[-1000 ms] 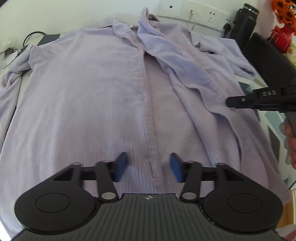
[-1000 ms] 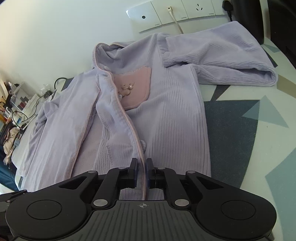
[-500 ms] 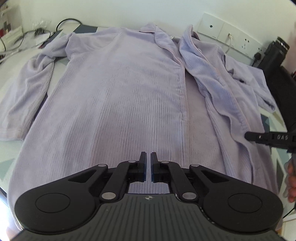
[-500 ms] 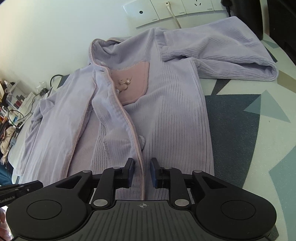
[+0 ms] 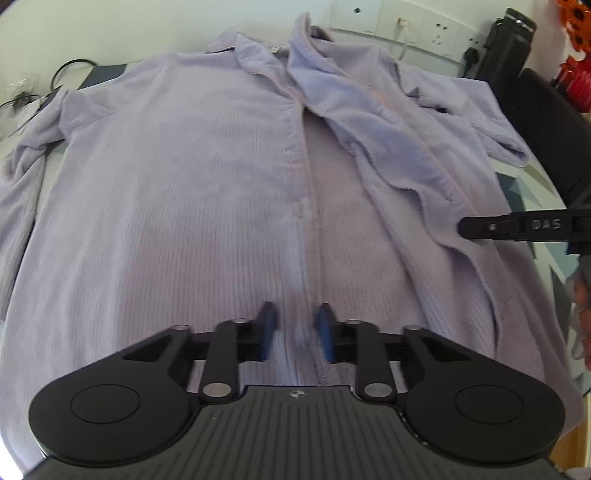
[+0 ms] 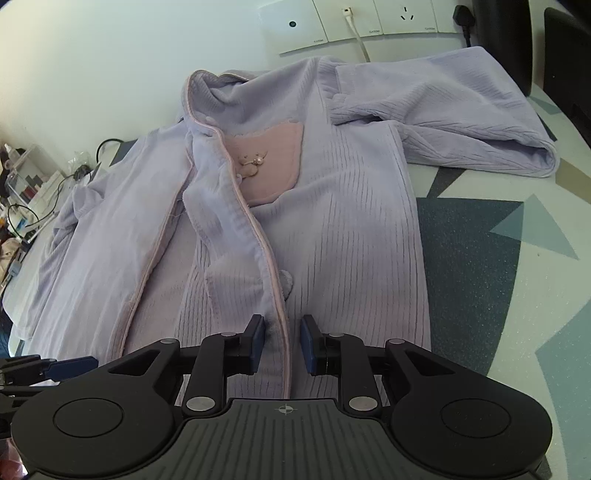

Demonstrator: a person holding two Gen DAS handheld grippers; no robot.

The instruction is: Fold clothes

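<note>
A lilac ribbed fleece pyjama top (image 5: 184, 184) lies front up on the table, its collar toward the wall. In the left wrist view my left gripper (image 5: 296, 328) sits low over the hem with its jaws apart, and the button placket runs between the pads. My right gripper (image 6: 282, 343) is open over the top (image 6: 351, 221). The pink-piped front edge (image 6: 266, 251) lies loose between its pads. A pink chest pocket (image 6: 273, 162) shows further up. The right gripper's finger (image 5: 480, 227) reaches in from the right side.
The table (image 6: 498, 258) has a teal and white geometric cover, bare to the right of the top. Wall sockets (image 6: 369, 18) and a black bottle (image 5: 506, 40) stand at the back. Cables (image 5: 22, 99) lie far left. A hand (image 5: 580, 302) shows at the right edge.
The right gripper's jaws have parted from the pink-piped edge they pinched. The left jaws went from wide to shut, and now stand apart again over the placket.
</note>
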